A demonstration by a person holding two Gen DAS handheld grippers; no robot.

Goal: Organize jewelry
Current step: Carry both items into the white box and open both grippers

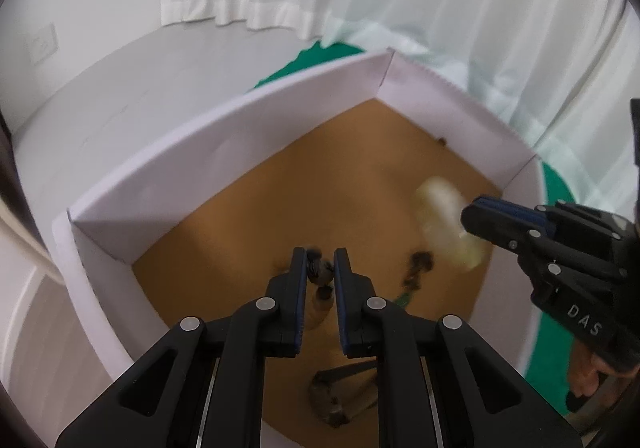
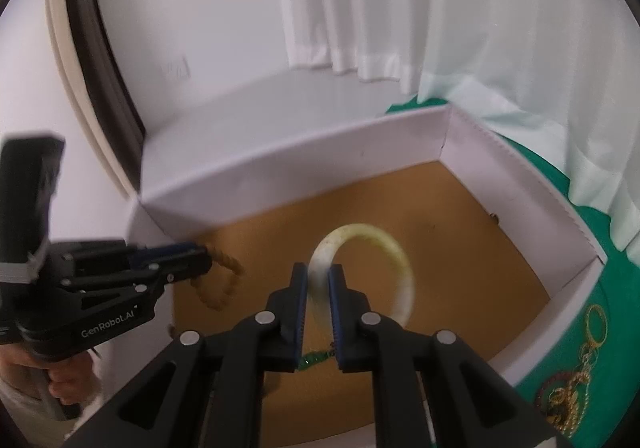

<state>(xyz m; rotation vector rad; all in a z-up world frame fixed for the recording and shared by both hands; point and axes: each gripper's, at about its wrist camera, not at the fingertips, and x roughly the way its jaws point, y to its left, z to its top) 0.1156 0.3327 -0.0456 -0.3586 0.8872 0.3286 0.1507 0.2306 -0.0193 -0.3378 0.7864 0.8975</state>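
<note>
Hovering over a white-walled box (image 1: 224, 151) with a brown floor, both grippers point down into it.

In the left wrist view, the left gripper (image 1: 320, 268) fills the lower centre of the frame. Its jaws stand narrow, and a dark beaded piece (image 1: 319, 271) sits between the tips; motion blur keeps it unclear whether the pads press on it. In the right wrist view the same gripper (image 2: 202, 258) enters from the left edge, and a tan beaded bracelet (image 2: 220, 284) hangs in a loop from its tip above the box floor.

The right gripper (image 2: 318, 280) occupies the lower centre of its own view, jaws narrow and clamped on a pale yellowish bangle (image 2: 384, 248), whose ring arcs up and to the right of the fingers. In the left wrist view it comes in from the right edge (image 1: 470, 213) with the blurred bangle (image 1: 444, 219) at its tip.

On the box floor lie a dark chain (image 1: 418, 268) with a green bit (image 2: 314, 360) at its end, just right of the left gripper's tips.

Outside the box, at the lower right of the right wrist view, gold chains and rings (image 2: 580, 376) rest on green cloth (image 2: 560, 183).
</note>
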